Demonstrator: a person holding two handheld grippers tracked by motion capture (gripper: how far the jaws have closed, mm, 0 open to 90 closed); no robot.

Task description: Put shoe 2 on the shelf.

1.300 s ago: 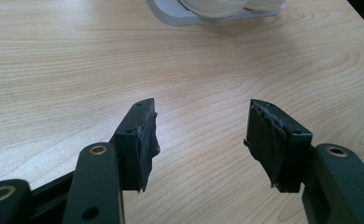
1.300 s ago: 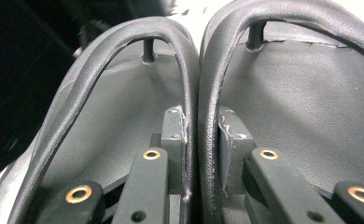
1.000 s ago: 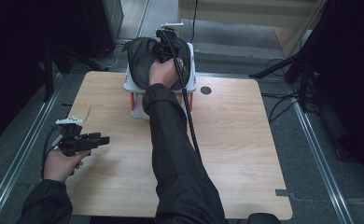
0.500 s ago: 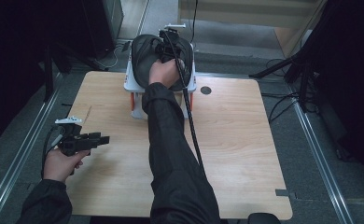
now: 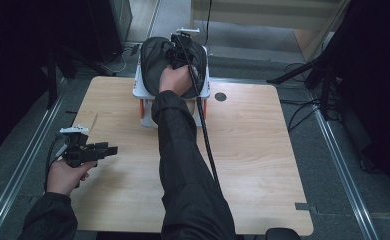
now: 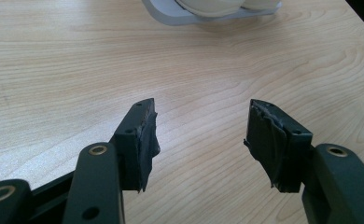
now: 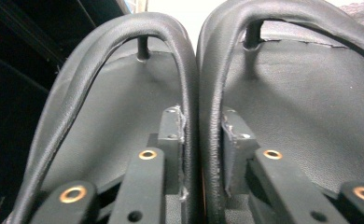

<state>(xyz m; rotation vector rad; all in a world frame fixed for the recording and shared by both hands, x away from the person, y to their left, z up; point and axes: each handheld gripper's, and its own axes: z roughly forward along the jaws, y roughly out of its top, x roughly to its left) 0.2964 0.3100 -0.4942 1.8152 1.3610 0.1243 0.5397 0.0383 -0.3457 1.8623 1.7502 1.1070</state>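
At 12 o'clock on the table (image 5: 263, 165), the right gripper (image 7: 201, 135) sits on a pair of black flip-flops (image 5: 158, 62) lying on a white rack (image 5: 139, 90); its jaws flank the two adjoining inner straps (image 7: 196, 93), have just been opening, pads still touching. At 9 o'clock, the left gripper (image 6: 201, 135) hangs over bare wood, jaws wide apart, holding nothing.

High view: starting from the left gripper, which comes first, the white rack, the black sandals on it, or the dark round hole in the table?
1. white rack, at the table's far edge, nearest the left gripper.
2. black sandals, on top of it.
3. dark round hole, farther right.
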